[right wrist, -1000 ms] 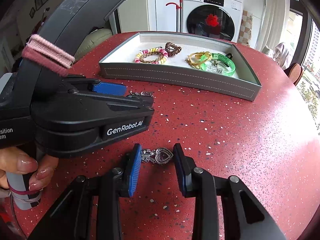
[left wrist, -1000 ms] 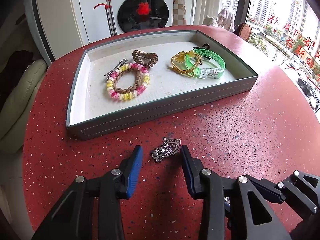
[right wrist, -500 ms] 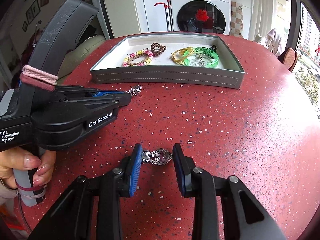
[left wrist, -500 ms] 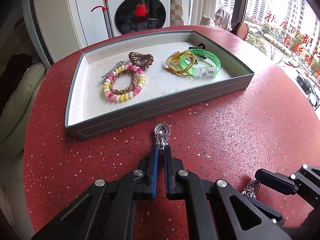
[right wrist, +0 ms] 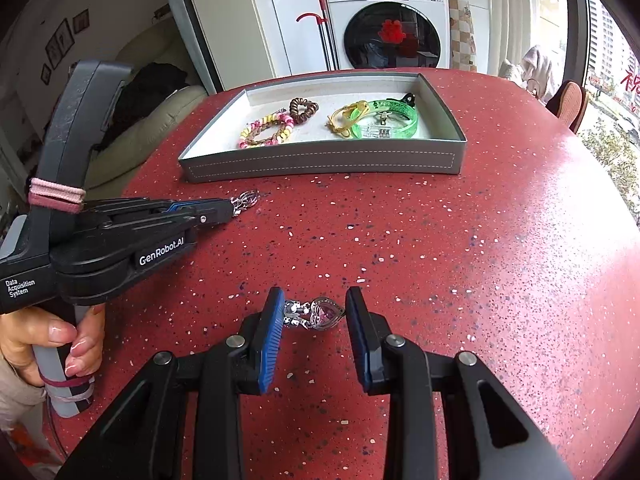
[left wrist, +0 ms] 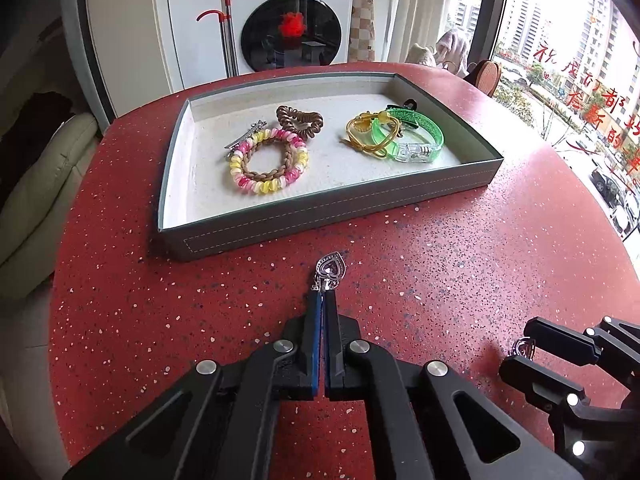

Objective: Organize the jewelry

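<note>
My left gripper is shut on the stem of a silver heart earring, whose heart sticks out past the fingertips just short of the grey tray. In the right wrist view the same gripper and earring sit at the left, near the tray's front wall. A second heart earring spans the gap of my right gripper, end to end between the blue pads, low over the red table. The left wrist view shows that earring at lower right.
The tray holds a pink-and-yellow coil bracelet, a brown coil tie, a hair clip, a yellow bracelet and a green band. A hand grips the left handle. Speckled red table stretches right.
The left jaws closed on the earring that lay between them, and it now points toward the tray. The right gripper shifted and rolled a little, with its earring still between the pads.
</note>
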`<control>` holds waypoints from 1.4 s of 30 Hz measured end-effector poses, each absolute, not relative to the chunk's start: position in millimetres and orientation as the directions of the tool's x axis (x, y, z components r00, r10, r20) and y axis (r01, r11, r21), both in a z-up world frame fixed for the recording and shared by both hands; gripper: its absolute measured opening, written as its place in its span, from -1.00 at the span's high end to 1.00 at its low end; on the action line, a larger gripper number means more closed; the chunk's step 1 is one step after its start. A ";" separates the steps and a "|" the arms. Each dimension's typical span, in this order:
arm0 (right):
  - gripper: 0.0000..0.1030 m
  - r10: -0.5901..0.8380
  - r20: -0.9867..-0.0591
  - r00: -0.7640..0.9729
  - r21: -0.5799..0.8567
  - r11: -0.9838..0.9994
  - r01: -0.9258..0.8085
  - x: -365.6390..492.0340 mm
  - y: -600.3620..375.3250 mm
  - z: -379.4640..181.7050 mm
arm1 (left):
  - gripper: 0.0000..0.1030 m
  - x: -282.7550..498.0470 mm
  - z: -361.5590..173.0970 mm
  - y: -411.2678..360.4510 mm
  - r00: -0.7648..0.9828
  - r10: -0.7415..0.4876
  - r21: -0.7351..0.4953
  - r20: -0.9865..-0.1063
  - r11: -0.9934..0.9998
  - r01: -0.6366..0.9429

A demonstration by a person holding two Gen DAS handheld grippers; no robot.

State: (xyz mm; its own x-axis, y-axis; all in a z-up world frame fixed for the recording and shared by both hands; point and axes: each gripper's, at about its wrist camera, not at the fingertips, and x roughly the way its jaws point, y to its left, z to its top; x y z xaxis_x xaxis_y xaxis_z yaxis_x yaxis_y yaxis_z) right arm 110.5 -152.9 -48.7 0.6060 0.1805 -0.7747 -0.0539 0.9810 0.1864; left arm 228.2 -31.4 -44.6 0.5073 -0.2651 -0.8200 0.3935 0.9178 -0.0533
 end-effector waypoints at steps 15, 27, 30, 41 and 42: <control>0.33 0.188 -0.762 0.620 0.210 0.977 -0.039 101.0 -162.1 -43.1 | -1.00 225.0 -37.9 -31.8 0.562 -0.223 -0.016 -0.796 0.937 0.349; 0.33 0.179 -0.757 0.628 0.224 0.975 -0.008 94.1 -176.3 -39.2 | -0.85 241.1 -52.4 -49.8 0.554 -0.164 0.048 -0.816 0.936 0.348; 0.33 0.177 -0.756 0.630 0.226 0.974 -0.002 92.8 -178.4 -38.4 | -0.40 243.5 -58.0 -53.8 0.520 -0.200 0.011 -0.831 0.927 0.375; 0.33 0.167 -0.750 0.640 0.221 0.975 0.005 99.3 -182.4 -30.6 | 0.35 230.2 -48.7 -46.5 0.521 -0.251 -0.031 -0.816 0.919 0.394; 0.33 0.168 -0.750 0.640 0.223 0.975 0.005 100.9 -183.2 -29.7 | 0.35 228.9 -46.3 -43.9 0.524 -0.256 -0.039 -0.813 0.920 0.389</control>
State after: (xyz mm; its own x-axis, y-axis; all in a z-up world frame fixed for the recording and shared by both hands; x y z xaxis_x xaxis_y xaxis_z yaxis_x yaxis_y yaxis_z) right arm 100.9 -183.2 -29.7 0.6395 0.1684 -0.7501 0.0053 0.9747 0.2234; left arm 228.9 -43.9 -46.3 0.5238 -0.2557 -0.8126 0.3895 0.9202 -0.0386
